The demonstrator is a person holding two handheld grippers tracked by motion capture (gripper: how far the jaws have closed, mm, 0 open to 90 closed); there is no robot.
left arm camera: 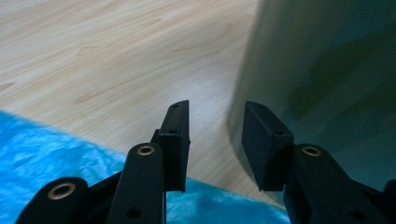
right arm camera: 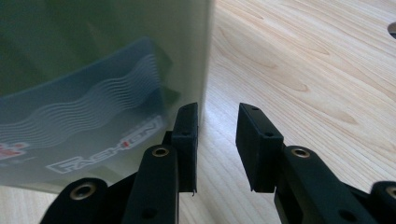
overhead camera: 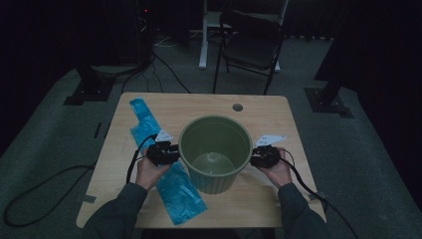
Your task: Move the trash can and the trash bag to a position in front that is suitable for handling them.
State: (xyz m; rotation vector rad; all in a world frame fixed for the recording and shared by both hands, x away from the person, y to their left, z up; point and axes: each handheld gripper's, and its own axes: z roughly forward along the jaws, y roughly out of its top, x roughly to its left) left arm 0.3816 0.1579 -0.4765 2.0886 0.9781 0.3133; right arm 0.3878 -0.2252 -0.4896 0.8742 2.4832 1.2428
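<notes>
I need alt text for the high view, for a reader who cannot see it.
A green bucket stands on a wooden table between the left gripper and the right gripper, both beside it. A blue plastic bag lies to its left.

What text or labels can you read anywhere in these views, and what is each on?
"FASHION": pale letters on the grey label stuck to the green bin, right gripper view.
Small red and white mark at that label's left edge: too blurred to read.
Blue bag: no legible print.
</notes>
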